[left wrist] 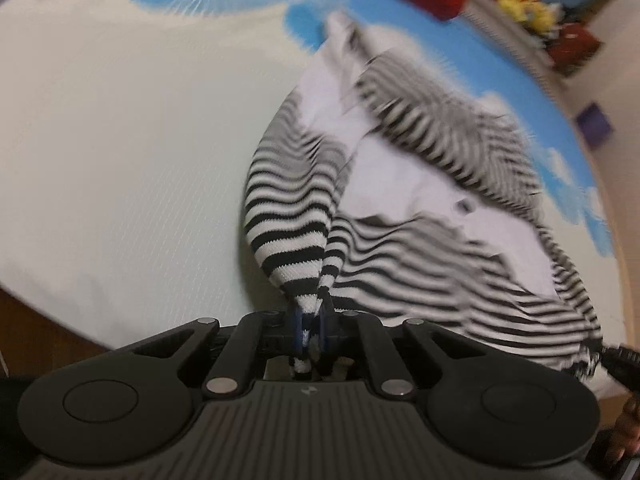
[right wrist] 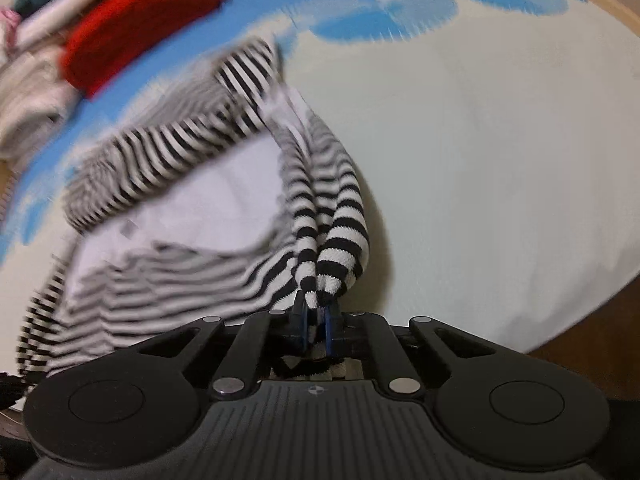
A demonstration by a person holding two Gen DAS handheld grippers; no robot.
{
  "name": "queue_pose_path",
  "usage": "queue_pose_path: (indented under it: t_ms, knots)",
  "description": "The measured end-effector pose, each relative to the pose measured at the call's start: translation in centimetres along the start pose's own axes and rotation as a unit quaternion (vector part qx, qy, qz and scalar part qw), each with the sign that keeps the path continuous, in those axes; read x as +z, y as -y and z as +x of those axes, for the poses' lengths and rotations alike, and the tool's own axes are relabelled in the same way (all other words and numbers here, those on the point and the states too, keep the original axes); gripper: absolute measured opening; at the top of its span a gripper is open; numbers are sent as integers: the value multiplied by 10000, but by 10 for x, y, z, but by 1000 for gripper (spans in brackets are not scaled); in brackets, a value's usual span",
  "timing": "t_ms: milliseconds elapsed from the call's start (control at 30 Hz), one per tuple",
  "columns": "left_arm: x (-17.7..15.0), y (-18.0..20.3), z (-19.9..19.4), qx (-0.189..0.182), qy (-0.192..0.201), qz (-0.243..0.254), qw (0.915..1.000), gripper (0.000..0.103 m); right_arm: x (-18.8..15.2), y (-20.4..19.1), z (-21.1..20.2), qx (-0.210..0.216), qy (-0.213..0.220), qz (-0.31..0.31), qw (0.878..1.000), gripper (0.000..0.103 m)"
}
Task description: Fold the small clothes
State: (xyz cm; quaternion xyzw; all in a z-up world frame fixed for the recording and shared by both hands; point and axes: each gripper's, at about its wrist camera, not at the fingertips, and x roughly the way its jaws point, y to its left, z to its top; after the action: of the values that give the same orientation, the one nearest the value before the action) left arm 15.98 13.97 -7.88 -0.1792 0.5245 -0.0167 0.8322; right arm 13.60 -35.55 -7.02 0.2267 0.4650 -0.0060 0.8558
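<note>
A small black-and-white striped garment (left wrist: 420, 208) with a white inner panel lies spread on the pale bed sheet (left wrist: 120, 140). My left gripper (left wrist: 310, 326) is shut on a bunched striped corner of it, lifted off the sheet. My right gripper (right wrist: 316, 326) is shut on another striped corner of the same garment (right wrist: 192, 216). The cloth stretches away from both grippers and is blurred by motion. The other gripper's tip shows at the left wrist view's right edge (left wrist: 624, 360).
A red folded cloth (right wrist: 136, 20) lies at the far side of the bed, on the sheet's blue-and-white pattern (right wrist: 400, 8). Piled pale clothes (right wrist: 36, 88) sit beside it. Shelves with yellow and red items (left wrist: 532, 4) stand beyond the bed. The bed edge (right wrist: 580, 320) is near.
</note>
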Motion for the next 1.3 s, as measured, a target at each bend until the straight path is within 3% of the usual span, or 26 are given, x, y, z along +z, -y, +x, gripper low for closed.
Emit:
queue_pose_path:
  t_ms: [167, 267, 333, 433, 567, 667, 800, 867, 933, 1033, 1133, 1200, 1300]
  knots:
    - [15, 13, -70, -422, 389, 358, 9977, 7, 20, -1, -75, 729, 524, 9, 9960, 6]
    - [13, 11, -118, -873, 513, 417, 9940, 7, 23, 2, -128, 1145, 682, 43, 9911, 6]
    - [11, 7, -137, -1172, 483, 374, 9912, 7, 20, 3, -158, 1285, 799, -64, 9885, 6]
    - [17, 3, -134, -1250, 204, 269, 9916, 7, 18, 9, -174, 1342, 760, -27, 9880, 6]
    - [51, 2, -83, -1116, -168, 71, 9936, 7, 39, 12, -133, 1178, 439, 74, 9920, 6]
    - [91, -4, -27, -1223, -416, -353, 9910, 7, 68, 12, -82, 942, 241, 168, 9951, 6]
    - [146, -10, 46, -1023, -587, -700, 9906, 11, 120, -11, -9, 551, 396, -560, 9961, 6]
    - [163, -20, 70, -1003, -557, -894, 9894, 18, 139, -8, 26, 511, 423, -451, 9968, 7]
    - [170, -40, 78, -874, -491, -1324, 9861, 33, 149, 1, 52, 327, 401, -162, 9985, 14]
    - [177, -58, 59, -854, -64, -1521, 9846, 37, 153, 11, 55, -100, 641, -73, 9979, 21]
    - [177, -52, 42, -1140, 239, -986, 9883, 42, 161, 15, 33, 19, 1142, -354, 9928, 25]
    - [172, -35, 42, -1094, 163, -193, 9937, 50, 160, 14, 25, 47, 1317, -696, 9888, 30]
    - [152, 1, 52, -886, 24, 1144, 9895, 73, 147, 6, 32, 325, 936, -1466, 9842, 34]
